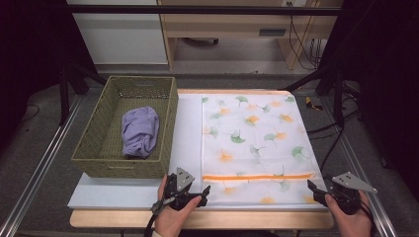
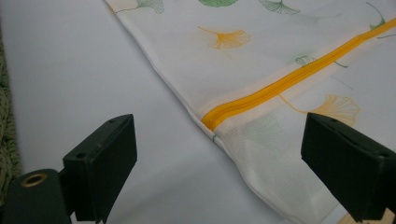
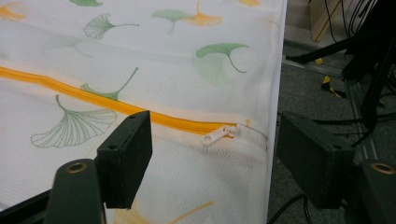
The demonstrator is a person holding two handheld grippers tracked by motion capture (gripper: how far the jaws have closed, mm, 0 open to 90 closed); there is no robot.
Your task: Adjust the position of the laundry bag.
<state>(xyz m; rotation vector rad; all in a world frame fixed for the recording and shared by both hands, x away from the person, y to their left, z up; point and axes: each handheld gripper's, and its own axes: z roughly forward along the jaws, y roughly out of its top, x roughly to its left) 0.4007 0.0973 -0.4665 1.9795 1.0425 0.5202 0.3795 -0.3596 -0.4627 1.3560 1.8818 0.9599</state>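
Observation:
A white mesh laundry bag (image 1: 252,138) printed with green and orange leaves lies flat on a white board (image 1: 187,133). An orange zipper (image 1: 257,176) runs across it near the front edge. My left gripper (image 1: 204,190) is open at the bag's front left corner; in the left gripper view its jaws (image 2: 224,163) straddle the zipper's left end (image 2: 219,114) without touching. My right gripper (image 1: 312,188) is open at the front right corner. The white zipper pull (image 3: 217,136) lies just ahead of and between its jaws (image 3: 219,158).
A green woven basket (image 1: 89,143) stands at the left of the board with a crumpled purple cloth (image 1: 141,131) inside. The wooden table edge (image 1: 197,219) runs along the front. Black stand legs and cables (image 1: 336,113) lie off the right side.

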